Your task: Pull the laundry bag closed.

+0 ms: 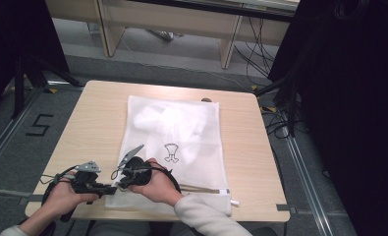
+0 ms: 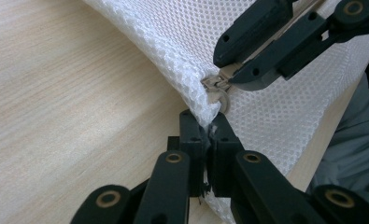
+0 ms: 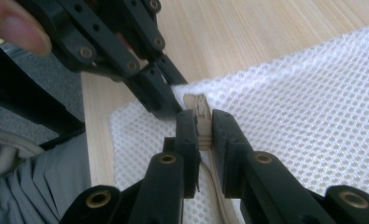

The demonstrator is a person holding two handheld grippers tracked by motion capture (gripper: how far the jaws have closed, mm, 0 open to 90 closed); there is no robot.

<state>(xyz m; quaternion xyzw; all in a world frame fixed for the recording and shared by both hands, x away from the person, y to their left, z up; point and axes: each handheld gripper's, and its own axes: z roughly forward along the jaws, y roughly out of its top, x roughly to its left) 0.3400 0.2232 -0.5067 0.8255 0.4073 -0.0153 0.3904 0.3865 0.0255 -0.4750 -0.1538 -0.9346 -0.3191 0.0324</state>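
A white mesh laundry bag (image 1: 181, 132) lies flat on the wooden table (image 1: 96, 118), with white cloth inside and a small garment drawing (image 1: 172, 152) printed on it. Its beige zipper (image 1: 204, 189) runs along the near edge. At the bag's near left corner my left gripper (image 2: 209, 135) is shut on the mesh corner (image 2: 198, 105); from above, this left gripper (image 1: 112, 189) sits at the table's front edge. Just to its right, my right gripper (image 3: 204, 128) is shut on the beige zipper pull (image 3: 198, 105). The two grippers' tips almost touch.
Both hands rest at the table's near left edge. The floor left of the table carries a painted "5" (image 1: 38, 125). Wooden desks (image 1: 181, 22) stand at the back, black curtains (image 1: 348, 98) at the right and cables (image 1: 260, 54) on the floor beyond.
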